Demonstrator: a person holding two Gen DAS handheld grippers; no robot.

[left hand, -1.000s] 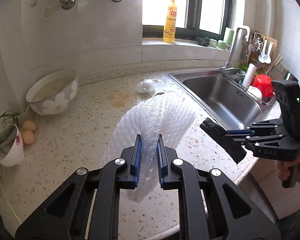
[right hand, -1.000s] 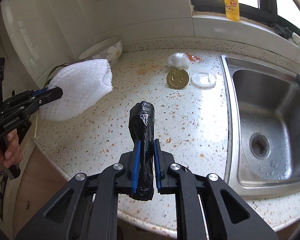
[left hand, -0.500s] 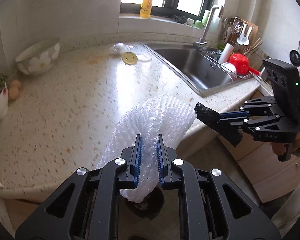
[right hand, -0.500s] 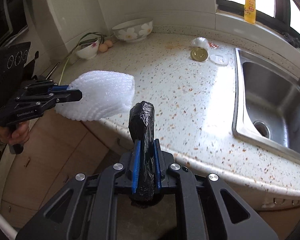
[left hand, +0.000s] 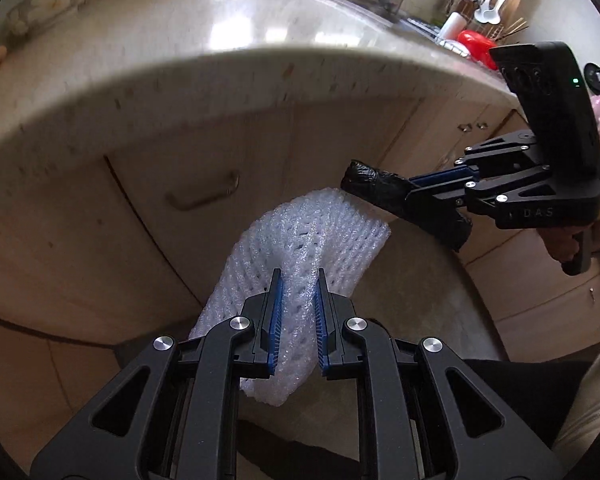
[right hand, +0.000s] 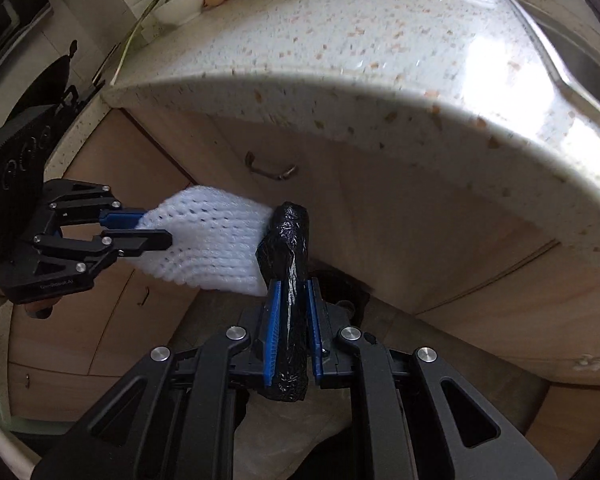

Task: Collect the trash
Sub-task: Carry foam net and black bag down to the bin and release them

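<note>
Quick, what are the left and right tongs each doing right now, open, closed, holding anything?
Left tongs: closed on the white foam net.
Right tongs: closed on the black plastic bundle.

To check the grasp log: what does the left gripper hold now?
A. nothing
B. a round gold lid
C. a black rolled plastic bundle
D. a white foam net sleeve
D: the left gripper is shut on the white foam net sleeve; the black rolled plastic bundle is in the right gripper.
</note>
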